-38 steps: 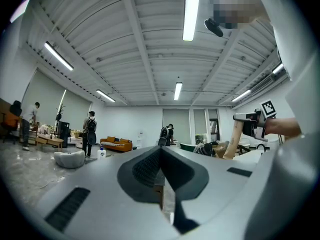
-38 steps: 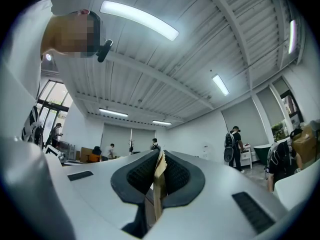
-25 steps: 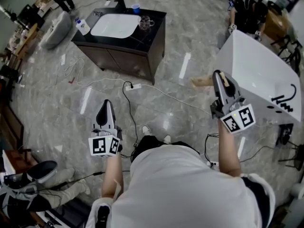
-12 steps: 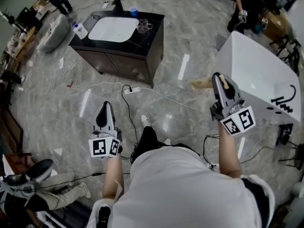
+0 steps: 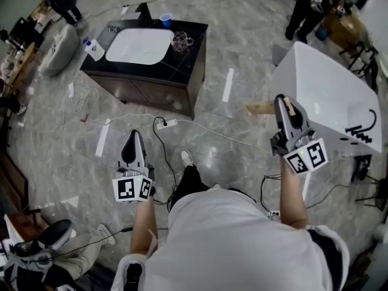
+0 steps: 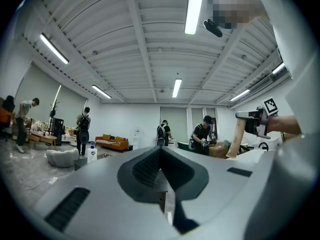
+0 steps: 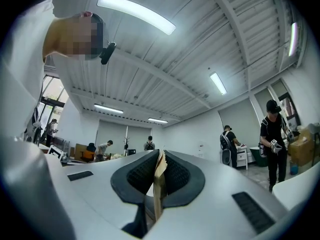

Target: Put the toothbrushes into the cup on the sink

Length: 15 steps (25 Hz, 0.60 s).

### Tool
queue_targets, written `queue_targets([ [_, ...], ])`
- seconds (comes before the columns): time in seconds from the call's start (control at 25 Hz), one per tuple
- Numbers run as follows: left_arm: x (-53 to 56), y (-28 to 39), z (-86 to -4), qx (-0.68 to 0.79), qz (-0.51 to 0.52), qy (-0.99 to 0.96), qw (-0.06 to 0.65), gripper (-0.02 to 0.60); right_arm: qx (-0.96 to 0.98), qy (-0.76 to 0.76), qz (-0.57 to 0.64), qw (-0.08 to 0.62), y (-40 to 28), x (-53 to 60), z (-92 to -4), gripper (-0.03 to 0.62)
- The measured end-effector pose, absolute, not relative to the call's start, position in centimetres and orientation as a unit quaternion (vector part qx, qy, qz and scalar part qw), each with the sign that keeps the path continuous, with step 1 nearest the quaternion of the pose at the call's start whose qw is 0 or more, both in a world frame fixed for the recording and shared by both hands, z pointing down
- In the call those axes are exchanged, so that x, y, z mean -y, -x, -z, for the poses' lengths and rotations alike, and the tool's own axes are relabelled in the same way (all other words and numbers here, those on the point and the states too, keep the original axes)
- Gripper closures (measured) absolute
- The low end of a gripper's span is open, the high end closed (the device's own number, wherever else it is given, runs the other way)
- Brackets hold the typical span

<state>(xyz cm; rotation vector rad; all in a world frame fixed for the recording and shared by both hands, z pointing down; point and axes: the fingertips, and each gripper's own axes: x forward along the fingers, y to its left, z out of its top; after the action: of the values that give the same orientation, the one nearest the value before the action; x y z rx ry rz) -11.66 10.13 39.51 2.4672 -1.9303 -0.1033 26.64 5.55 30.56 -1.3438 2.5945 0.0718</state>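
Note:
The black sink cabinet (image 5: 189, 62) with its white basin (image 5: 140, 46) stands far ahead on the floor. A clear glass cup (image 5: 180, 41) sits on its right side and a small blue cup (image 5: 165, 20) at its back. My right gripper (image 5: 281, 100) is shut on a long tan flat toothbrush pack (image 7: 158, 184), which hangs crosswise from the jaws (image 6: 235, 140). My left gripper (image 5: 134, 136) is held level over the floor, its jaws together with nothing between them (image 6: 161, 151). Both are well short of the sink.
A large white bathtub (image 5: 327, 90) stands close on the right. A power strip (image 5: 168, 124) and cables lie on the floor between me and the cabinet. A soap bottle (image 5: 94, 48) is on the cabinet's left end, a grey beanbag (image 5: 59, 41) beyond it. People stand at the room's far side.
The sink cabinet has shifted left and a little lower in the head view as the person walks. Both grippers keep their pose, the right still gripping the tan pack.

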Motion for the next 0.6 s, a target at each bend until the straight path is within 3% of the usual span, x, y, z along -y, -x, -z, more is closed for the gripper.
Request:
queue_targets([
  [0.6, 1.1, 17.6, -41.2, 0.61, 0.041, -0.79, 0.035, 0.58, -0.882, 0.463, -0.022, 0.086, -19.4, 6.3, -29.9, 0.553],
])
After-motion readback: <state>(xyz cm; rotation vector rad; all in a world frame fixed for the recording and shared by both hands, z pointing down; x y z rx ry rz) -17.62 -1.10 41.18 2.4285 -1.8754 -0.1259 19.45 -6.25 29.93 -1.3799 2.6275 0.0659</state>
